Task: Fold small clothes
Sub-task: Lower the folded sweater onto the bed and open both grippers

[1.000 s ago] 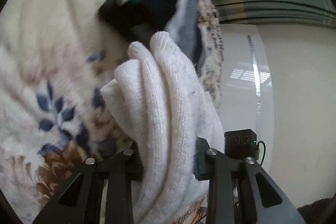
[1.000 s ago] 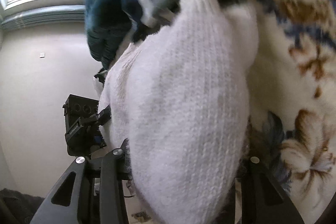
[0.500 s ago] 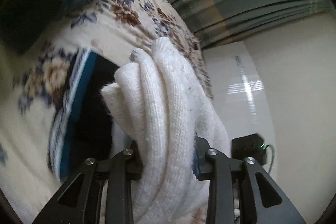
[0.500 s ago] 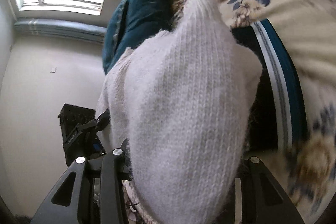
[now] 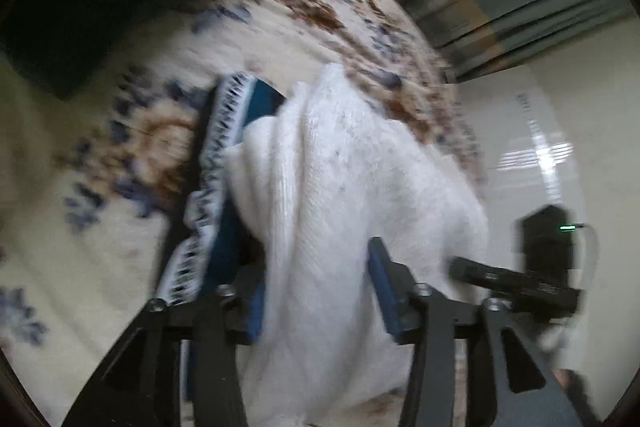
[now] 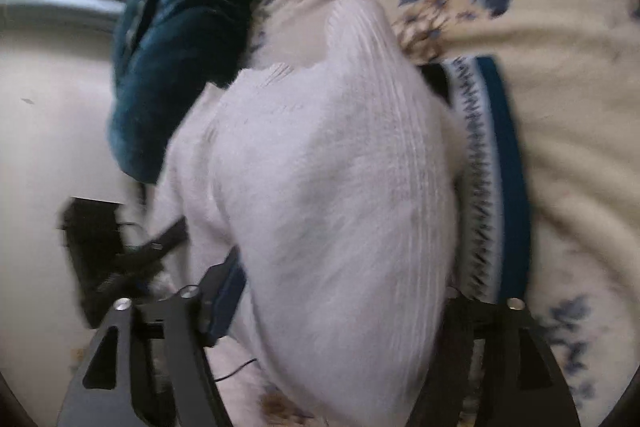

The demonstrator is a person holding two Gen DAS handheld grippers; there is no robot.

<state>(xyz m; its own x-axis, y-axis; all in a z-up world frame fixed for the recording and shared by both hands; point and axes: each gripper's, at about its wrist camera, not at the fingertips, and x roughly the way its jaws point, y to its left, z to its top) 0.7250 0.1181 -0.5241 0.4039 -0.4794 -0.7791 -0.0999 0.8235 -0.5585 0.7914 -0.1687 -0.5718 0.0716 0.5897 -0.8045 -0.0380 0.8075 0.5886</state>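
Floral bedspread (image 5: 100, 267) underlies white glove (image 5: 340, 207) (fingertips pointing away).

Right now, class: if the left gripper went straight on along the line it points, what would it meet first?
The white knitted garment. It fills the gap between the left gripper's just-opening jaws and lies directly ahead. Beyond it is the dark blue cloth with patterned trim on the floral bedspread; depth is unclear.

Left gripper (image 5: 318, 291): black metal arms, silver screws, blue pads (image 5: 382, 283). Right gripper (image 6: 340, 291): same black arms, round silver screws, blue pad on one finger. Both views blurry.
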